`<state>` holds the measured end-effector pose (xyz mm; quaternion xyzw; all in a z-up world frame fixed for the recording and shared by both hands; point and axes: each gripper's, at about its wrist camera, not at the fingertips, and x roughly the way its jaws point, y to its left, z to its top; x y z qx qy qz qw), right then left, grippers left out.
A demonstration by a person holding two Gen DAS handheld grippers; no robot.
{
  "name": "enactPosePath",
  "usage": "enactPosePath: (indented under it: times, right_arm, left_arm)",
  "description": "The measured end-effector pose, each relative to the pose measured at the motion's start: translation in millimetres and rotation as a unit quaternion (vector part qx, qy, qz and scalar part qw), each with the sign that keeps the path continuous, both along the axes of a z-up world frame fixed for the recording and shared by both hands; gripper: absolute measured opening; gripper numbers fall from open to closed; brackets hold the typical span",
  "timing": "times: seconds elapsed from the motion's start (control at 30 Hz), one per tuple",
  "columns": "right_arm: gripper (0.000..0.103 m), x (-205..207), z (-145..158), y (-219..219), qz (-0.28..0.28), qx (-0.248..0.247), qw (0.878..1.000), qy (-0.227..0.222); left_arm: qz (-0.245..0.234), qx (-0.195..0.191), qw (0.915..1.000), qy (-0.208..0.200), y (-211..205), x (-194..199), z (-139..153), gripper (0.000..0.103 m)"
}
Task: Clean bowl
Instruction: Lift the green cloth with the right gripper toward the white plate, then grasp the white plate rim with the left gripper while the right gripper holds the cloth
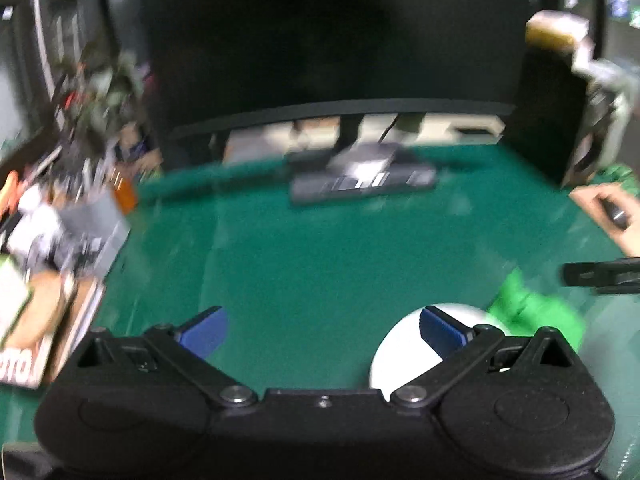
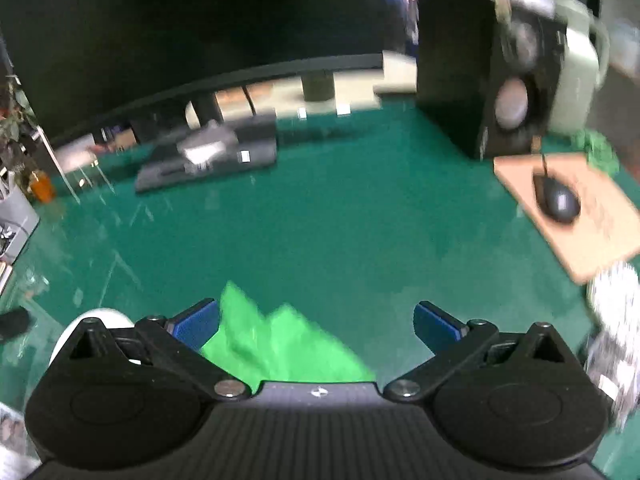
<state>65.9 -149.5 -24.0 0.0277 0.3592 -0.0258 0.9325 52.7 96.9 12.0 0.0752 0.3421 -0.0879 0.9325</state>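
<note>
The round white bowl [image 1: 404, 344] sits on the green mat [image 1: 320, 248], the crumpled bright-green cloth [image 1: 532, 312] just right of it

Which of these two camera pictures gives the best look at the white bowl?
The left wrist view: the bowl shows as a broad white curve, partly behind the left gripper. The right wrist view shows only a sliver of its rim, beside the green cloth.

A dark monitor [image 1: 328, 40] stands at the back of the green desk mat [image 1: 320, 256], its stand base [image 1: 362, 180] on the mat. A black speaker [image 2: 484, 80] sits to the right, near a mouse [image 2: 558, 202] on a tan pad [image 2: 600, 240]. Blurred clutter [image 1: 60, 208] crowds the left edge.
</note>
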Motion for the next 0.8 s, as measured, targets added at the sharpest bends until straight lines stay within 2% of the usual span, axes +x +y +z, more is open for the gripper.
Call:
enactPosePath:
  times: [0.07,0.13,0.23,0.27,0.33,0.5,0.6,0.8]
  right_arm:
    - [0.103,6,1,8,0.015,-0.048,0.998,-0.037]
    - [0.103,14,-2,11,0.015,-0.104,0.993,-0.055]
    - [0.103,25,-11,12,0.002,-0.185,0.98,-0.077]
    - [0.103,28,-13,11,0.0,-0.191,0.979,-0.075]
    - [0.103,30,-11,7,0.0,-0.183,0.98,-0.073]
    - [0.103,14,-6,3,0.035,-0.107,0.99,-0.085]
    - [0.103,13,-13,3,0.058,-0.092,0.992,-0.057]
    - [0.103,12,-17,-4,0.063,-0.061,0.995,-0.039]
  left_arm:
    - [-0.024,-0.01,0.9997,-0.003,-9,2,9,0.102]
    - [-0.038,-0.015,0.9992,-0.006,-18,5,14,0.102]
    - [-0.017,0.0,0.9993,-0.035,-26,14,16,0.102]
    - [-0.013,0.001,0.9994,-0.033,-25,15,15,0.102]
    - [-0.007,0.002,0.9996,-0.028,-23,17,13,0.102]
    - [0.015,-0.036,0.9992,0.01,-6,5,-1,0.102]
    - [0.031,-0.044,0.9979,0.036,-3,3,-12,0.102]
    - [0.039,-0.035,0.9968,0.061,-9,-2,-24,0.102]
